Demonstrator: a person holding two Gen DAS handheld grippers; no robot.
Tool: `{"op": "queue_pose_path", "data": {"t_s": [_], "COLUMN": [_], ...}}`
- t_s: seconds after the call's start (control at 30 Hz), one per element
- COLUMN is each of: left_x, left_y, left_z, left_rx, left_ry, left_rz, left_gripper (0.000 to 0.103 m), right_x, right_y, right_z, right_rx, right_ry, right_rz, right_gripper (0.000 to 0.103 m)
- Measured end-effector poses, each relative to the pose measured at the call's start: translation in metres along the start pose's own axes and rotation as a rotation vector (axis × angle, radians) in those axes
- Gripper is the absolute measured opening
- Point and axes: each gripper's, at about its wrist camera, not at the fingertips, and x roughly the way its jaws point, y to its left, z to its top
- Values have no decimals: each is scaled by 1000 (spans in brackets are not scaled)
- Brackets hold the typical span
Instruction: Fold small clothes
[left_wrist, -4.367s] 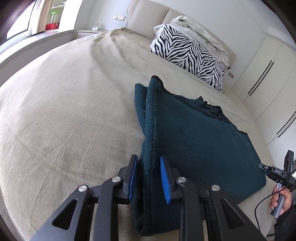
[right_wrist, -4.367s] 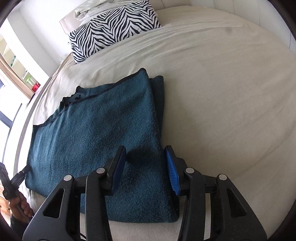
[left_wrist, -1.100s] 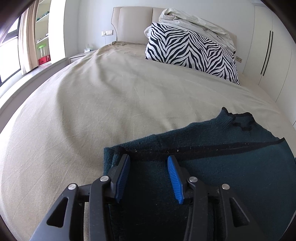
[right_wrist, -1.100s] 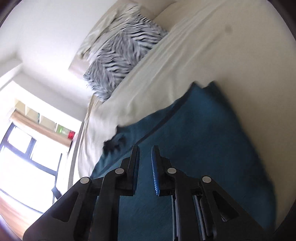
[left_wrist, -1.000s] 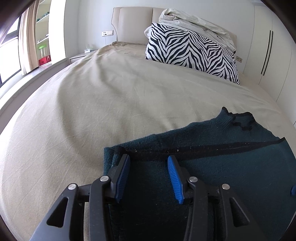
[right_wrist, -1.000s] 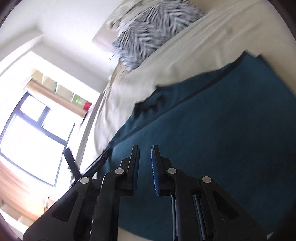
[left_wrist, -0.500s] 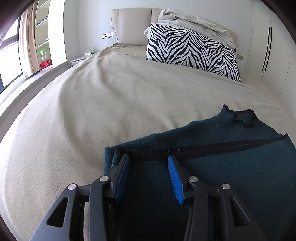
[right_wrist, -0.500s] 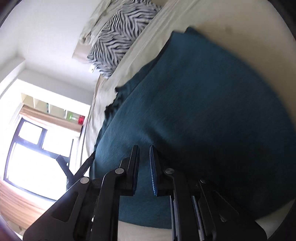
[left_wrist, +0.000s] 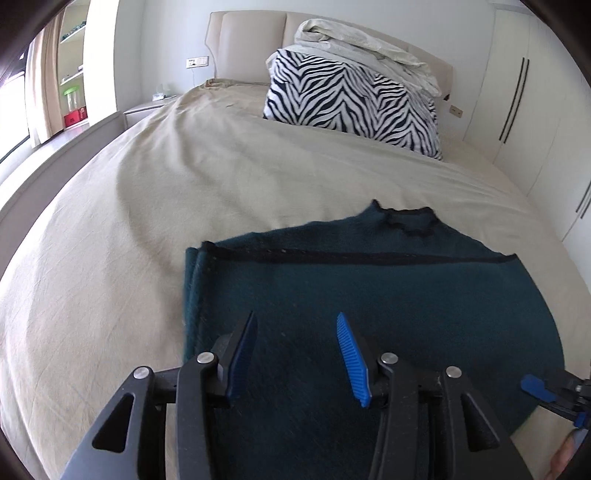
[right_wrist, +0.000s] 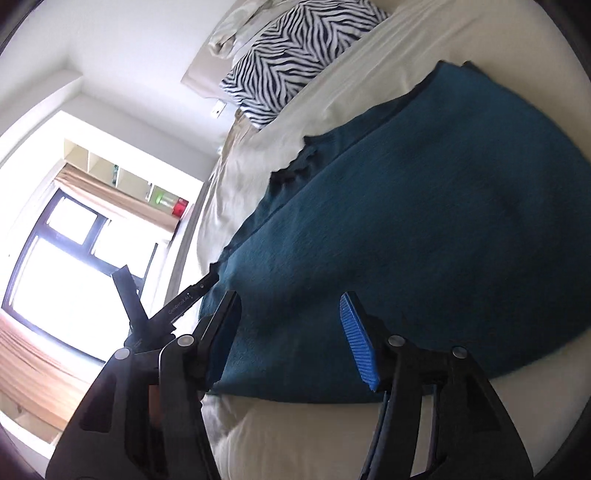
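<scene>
A dark teal knitted garment (left_wrist: 369, 302) lies folded flat on the beige bed (left_wrist: 184, 177), its black-trimmed neckline at the far edge. My left gripper (left_wrist: 295, 321) hovers over the garment's near left part; its jaws are opening with nothing pinched between them. Its view shows one blue pad (left_wrist: 535, 392) of the right gripper at the garment's right edge. In the tilted right wrist view the garment (right_wrist: 424, 221) fills the middle. My right gripper (right_wrist: 290, 299) stands above its near edge, jaws opening, pads off the cloth. The left gripper's black body (right_wrist: 177, 306) shows beside it.
A zebra-print pillow (left_wrist: 351, 103) with a crumpled pale duvet (left_wrist: 362, 44) on top leans against the headboard. White wardrobe doors (left_wrist: 524, 110) line the right wall. A bright window (right_wrist: 55, 266) and shelves stand on the left side. Bare sheet (right_wrist: 332, 443) runs along the bed's near edge.
The right gripper went from shut to open and sits lower over the garment's near edge. The left gripper widened and drew back and up from the folded left edge.
</scene>
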Motion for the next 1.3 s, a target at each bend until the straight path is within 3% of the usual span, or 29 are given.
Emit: {"op": "queue_pose_path", "data": {"t_s": [0.03,0.1,0.23,0.43,0.57,0.67,0.8,0.9,1.03,1.2,1.3], "left_x": [-6,-5,5,-13,-42,-69,-62,-48,-22,-5,5], "left_y": [-9,-18,1,32,61,90,123,126,129,128,115], "left_z": [-9,-26,-49,-64,-70,-71,-70,-67,-62,-55,-51], "left_rx": [16,32,-14,-29,-128,-218,-357,-389,-452,-522,-505], "left_ry": [10,50,71,68,36,-53,-20,23,102,146,194], "left_rz": [-28,-56,-59,-95,-109,-67,-144,-235,-308,-409,-445], "left_gripper": [61,61,54,52,47,59,62,62,62,62,62], "right_x": [13,36,52,0,-50,-81,-96,-79,-39,-1,21], "right_y": [6,12,-1,-48,-77,-83,-70,-44,-8,15,28], "right_z": [-5,-14,-22,-4,3,1,-3,-4,0,6,13], "right_rx": [-10,-16,8,103,178,206,190,145,108,95,86], "right_ry": [36,102,139,12,-114,-171,-171,-118,-39,32,72], "right_rz": [6,24,25,-11,-77,-125,-78,-30,38,93,118], "right_gripper": [55,55,51,51,53,54,55,55,55,55,55]}}
